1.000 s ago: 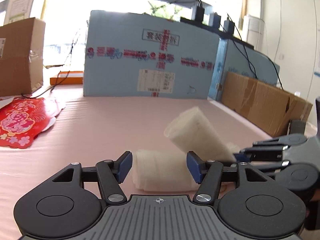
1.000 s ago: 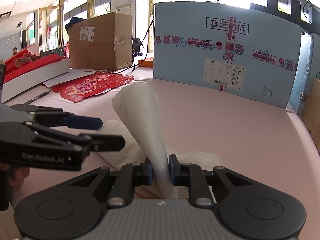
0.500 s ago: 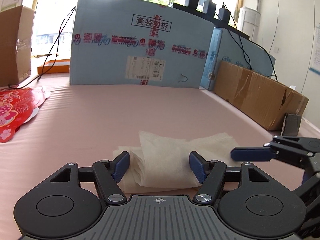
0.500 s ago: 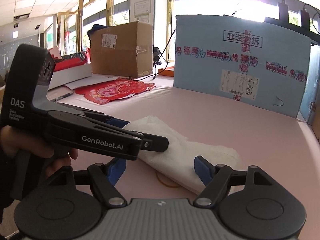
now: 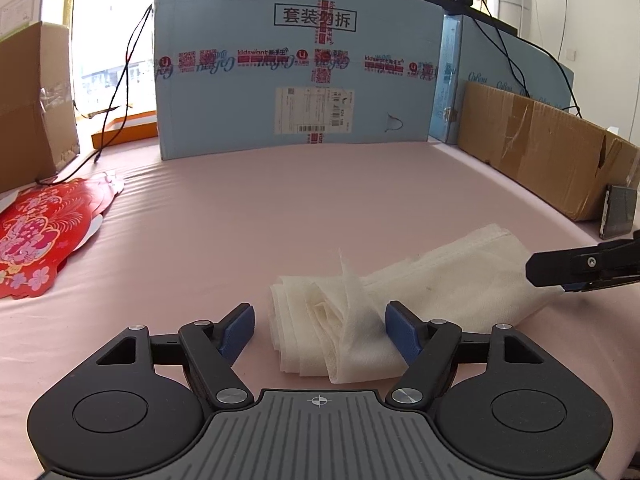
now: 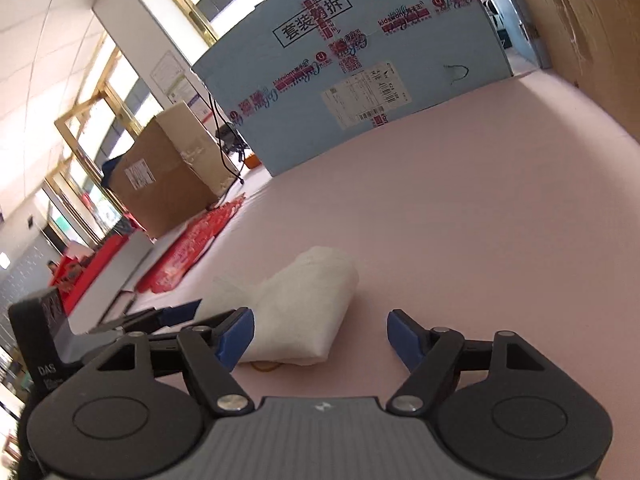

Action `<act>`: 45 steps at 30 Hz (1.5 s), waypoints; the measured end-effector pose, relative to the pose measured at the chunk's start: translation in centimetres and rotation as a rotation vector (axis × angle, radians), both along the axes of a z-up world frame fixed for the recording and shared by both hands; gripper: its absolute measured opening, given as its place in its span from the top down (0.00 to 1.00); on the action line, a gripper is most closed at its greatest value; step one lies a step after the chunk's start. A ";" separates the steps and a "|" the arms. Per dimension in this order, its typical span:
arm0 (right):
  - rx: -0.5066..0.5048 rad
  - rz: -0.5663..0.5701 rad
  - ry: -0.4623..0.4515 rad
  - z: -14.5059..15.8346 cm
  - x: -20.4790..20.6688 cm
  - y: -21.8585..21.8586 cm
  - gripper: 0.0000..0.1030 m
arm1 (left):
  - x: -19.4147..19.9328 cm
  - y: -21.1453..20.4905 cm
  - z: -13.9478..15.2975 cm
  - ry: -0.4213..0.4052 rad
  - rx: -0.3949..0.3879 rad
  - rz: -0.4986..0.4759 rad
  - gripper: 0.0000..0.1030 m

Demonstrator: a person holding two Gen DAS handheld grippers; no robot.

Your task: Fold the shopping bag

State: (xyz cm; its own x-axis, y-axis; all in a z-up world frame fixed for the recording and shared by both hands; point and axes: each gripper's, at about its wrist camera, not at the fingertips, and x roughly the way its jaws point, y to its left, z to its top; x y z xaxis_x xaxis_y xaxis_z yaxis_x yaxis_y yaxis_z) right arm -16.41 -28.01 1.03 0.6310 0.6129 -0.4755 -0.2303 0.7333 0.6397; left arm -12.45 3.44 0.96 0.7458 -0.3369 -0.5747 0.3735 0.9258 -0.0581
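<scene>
A pink table fills both wrist views, and the white shopping bag lying on it serves as the landmark.

Far to the left of the bag, a red paper decoration lies flat on the table, with a brown cardboard box behind it. Directly behind the bag, well apart from it, stands a large blue carton with red printed tape.

The left gripper sits at the bag's near end. Its blue-padded fingers are spread wide, one on each side of the bundle, and grasp nothing. The bag itself is gathered into a compact, layered bundle, with one loose flap of fabric standing up from its near end.

To the right of the bag, the right gripper hovers low over the table. In its own view its fingers are likewise wide apart and empty, with the bag's rounded end just in front of the left finger. Behind it to the right runs a long brown box.

Judging from this, most of the folding looks done: the bag is a small packet resting free. What seems left is tucking or flattening the raised flap.
</scene>
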 end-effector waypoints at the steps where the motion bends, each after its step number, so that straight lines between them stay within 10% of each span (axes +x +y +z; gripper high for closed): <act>1: 0.051 0.013 0.043 -0.7 0.7 0.0 0.66 | -0.3 -0.2 0.2 -0.021 0.017 0.001 0.28; 7: 0.027 0.004 0.062 -1.2 2.2 0.6 0.81 | -3.6 -1.9 3.4 -0.278 0.124 -0.010 0.30; 10: 0.025 0.008 0.082 -0.9 2.8 0.8 0.81 | -5.5 -3.6 4.4 -0.331 0.115 -0.168 0.30; 19: 0.216 0.054 0.220 -0.9 4.7 -0.6 0.81 | -4.5 -8.5 1.3 -0.261 0.304 -0.404 0.33; 22: 0.273 0.071 0.243 -0.9 5.1 -0.9 0.80 | -3.1 -7.5 1.6 -0.224 0.226 -0.371 0.59; 29: 0.285 0.104 0.150 0.5 4.9 -0.6 0.62 | -1.3 -3.4 2.2 -0.171 0.022 -0.236 0.78; 42: -0.572 0.251 -0.114 2.1 1.9 9.8 0.69 | -2.3 0.1 2.9 -0.223 -0.069 -0.139 0.78; 45: -0.684 0.307 -0.204 2.2 0.0 11.2 0.90 | -2.5 0.3 2.9 -0.229 -0.077 -0.139 0.78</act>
